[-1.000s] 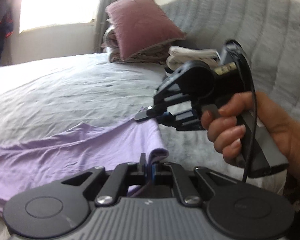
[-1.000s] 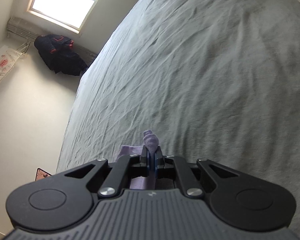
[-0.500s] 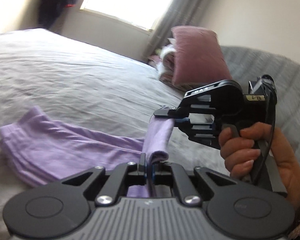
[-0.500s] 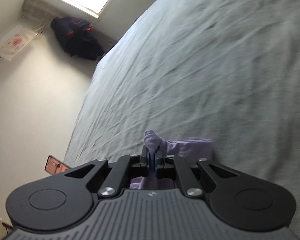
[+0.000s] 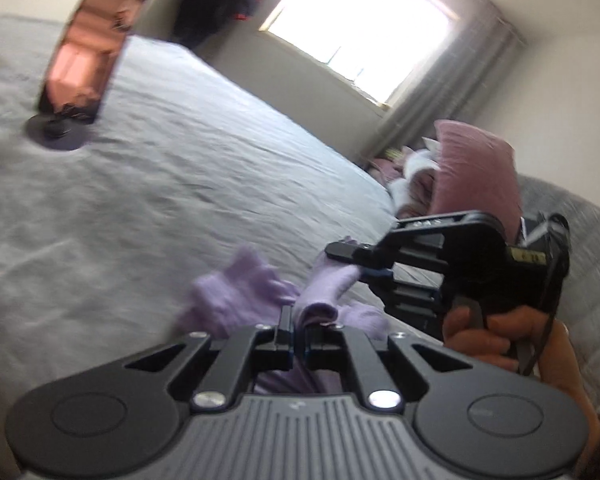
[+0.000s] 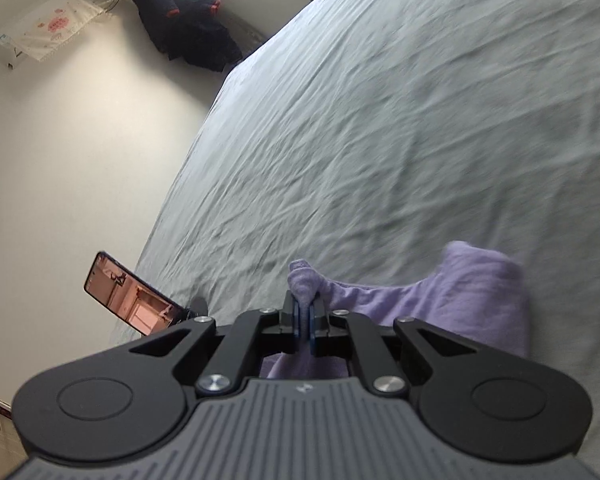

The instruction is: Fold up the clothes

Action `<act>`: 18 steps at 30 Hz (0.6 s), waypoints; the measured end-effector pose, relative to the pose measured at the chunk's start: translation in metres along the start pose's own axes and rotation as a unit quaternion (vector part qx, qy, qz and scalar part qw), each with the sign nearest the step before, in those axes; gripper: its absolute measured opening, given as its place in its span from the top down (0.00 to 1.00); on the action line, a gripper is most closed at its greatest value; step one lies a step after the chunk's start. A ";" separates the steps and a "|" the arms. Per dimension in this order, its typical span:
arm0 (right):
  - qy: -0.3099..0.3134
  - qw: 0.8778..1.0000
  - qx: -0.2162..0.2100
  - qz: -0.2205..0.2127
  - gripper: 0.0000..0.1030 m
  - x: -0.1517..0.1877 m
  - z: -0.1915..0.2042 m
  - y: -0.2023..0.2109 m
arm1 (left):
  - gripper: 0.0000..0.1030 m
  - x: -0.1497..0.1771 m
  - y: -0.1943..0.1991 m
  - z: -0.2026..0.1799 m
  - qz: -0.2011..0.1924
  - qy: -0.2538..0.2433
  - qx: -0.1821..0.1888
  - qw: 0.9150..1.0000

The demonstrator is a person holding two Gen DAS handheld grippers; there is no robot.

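A lilac garment [image 5: 236, 296] is lifted off the grey bed sheet [image 5: 160, 184], bunched and hanging between both grippers. My left gripper [image 5: 298, 322] is shut on one pinched edge of it. In the left wrist view my right gripper [image 5: 340, 258], held by a hand [image 5: 496, 332], is shut on another edge just above and to the right. In the right wrist view the right gripper [image 6: 305, 312] pinches a fold of the lilac garment [image 6: 460, 296], whose loose part drapes to the right over the bed sheet [image 6: 420, 120].
A phone on a stand [image 5: 86, 60] shows a pinkish screen at the bed's far left; the phone [image 6: 134, 294] sits near the bed edge. A pink pillow [image 5: 476, 172] and folded clothes lie by the grey headboard [image 5: 596, 260]. A dark jacket [image 6: 188, 36] hangs by the window.
Both grippers have swung left and lifted with the garment; the flat spread of cloth has gathered into a bunch. The phone has come into both views.
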State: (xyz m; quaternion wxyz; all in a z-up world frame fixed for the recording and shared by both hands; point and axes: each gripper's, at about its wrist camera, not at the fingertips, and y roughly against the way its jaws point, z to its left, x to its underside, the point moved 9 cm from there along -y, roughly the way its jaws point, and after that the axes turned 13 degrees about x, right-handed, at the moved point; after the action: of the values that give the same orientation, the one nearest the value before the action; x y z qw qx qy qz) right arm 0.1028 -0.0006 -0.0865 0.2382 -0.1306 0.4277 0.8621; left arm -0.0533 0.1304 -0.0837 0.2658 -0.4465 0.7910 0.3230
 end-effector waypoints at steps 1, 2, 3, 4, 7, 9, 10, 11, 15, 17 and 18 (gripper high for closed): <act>0.003 1.000 0.001 0.001 0.93 0.002 0.006 -0.005 | 0.96 -0.002 0.001 0.007 0.001 0.009 -0.003 1.000; 0.008 1.000 0.004 0.002 0.93 0.004 0.012 -0.008 | 0.96 -0.003 0.003 0.015 0.001 0.018 -0.005 1.000; 0.014 1.000 0.007 0.004 0.93 0.006 0.016 -0.013 | 0.96 -0.005 0.004 0.022 0.002 0.026 -0.008 1.000; 0.018 1.000 0.010 0.007 0.93 0.010 0.019 -0.016 | 0.96 -0.004 0.005 0.026 0.006 0.032 -0.010 0.999; 0.024 0.999 0.013 0.017 0.86 0.016 0.025 -0.026 | 0.95 -0.004 0.007 0.040 0.015 0.048 -0.018 0.999; 0.022 0.999 0.007 0.025 0.84 0.018 0.027 -0.028 | 0.92 -0.009 0.009 0.038 0.018 0.037 -0.020 0.999; 0.021 0.999 0.004 0.032 0.80 0.018 0.029 -0.028 | 0.87 -0.012 0.010 0.038 0.019 0.031 -0.022 0.999; 0.022 0.999 0.000 0.033 0.68 0.017 0.028 -0.024 | 0.79 -0.015 0.011 0.037 0.021 0.025 -0.023 0.999; 0.040 0.999 0.003 0.018 0.54 0.009 0.019 -0.005 | 0.71 -0.026 0.015 0.034 0.027 0.003 -0.029 0.999; 0.060 0.998 0.028 0.007 0.54 0.005 0.007 0.008 | 0.71 -0.031 0.016 0.032 0.030 -0.009 -0.031 0.999; 0.070 0.996 0.046 0.001 0.54 0.004 -0.001 0.014 | 0.71 -0.034 0.012 0.025 0.036 -0.020 -0.027 0.999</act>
State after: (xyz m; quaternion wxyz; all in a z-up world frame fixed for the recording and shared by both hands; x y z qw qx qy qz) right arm 0.0922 -0.0074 -0.0792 0.2126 -0.1793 0.4829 0.8303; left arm -0.0452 0.1724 -0.0728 0.2575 -0.4179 0.7921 0.3628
